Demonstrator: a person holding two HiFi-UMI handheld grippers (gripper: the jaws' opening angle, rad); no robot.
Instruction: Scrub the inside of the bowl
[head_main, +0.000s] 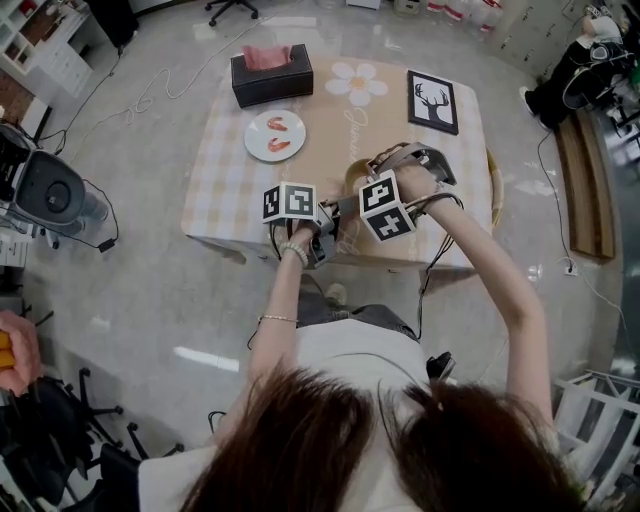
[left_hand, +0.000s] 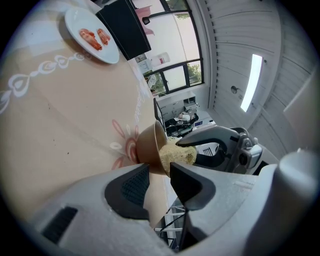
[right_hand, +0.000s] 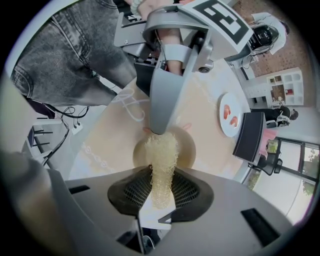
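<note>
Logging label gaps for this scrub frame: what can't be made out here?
- Head view: bowl mostly hidden behind a marker cube.
- Left gripper view: bowl side-on; its own wall hides the inside.
- Right gripper view: scrubber and left claw cover the bowl's middle; bottom contact unreadable.
- Head view: red food on the plate too small to identify.

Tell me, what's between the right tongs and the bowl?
A pale netted scrubber, pinched in the right tongs, reaches into the bowl. The right gripper view shows it.
</note>
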